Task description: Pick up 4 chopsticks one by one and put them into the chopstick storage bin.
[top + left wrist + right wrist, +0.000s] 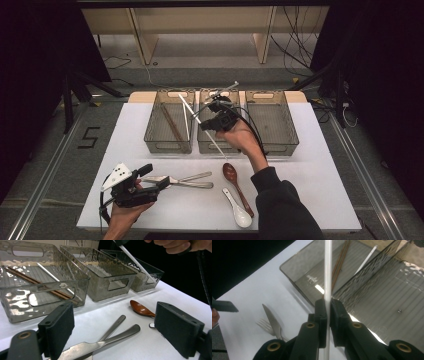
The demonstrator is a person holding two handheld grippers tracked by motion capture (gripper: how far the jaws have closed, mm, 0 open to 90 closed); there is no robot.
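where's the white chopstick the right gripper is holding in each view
High view: the white chopstick slants across the picture's middle, over the middle bin, clamped in the right gripper.
Left gripper view: it runs diagonally from the top centre down to the right, in front of the bins.
Right gripper view: it stands vertical at centre, pinched between the black jaws.
Shared landmark: the brown chopsticks in the left bin, seen in all three.

The right hand-held gripper (212, 120) is raised with jaws clamped; the left hand-held gripper (150, 177) rests low, jaws apart.

Glossy white chopstick (327, 270), ribbed smoky-plastic bins (168, 121)
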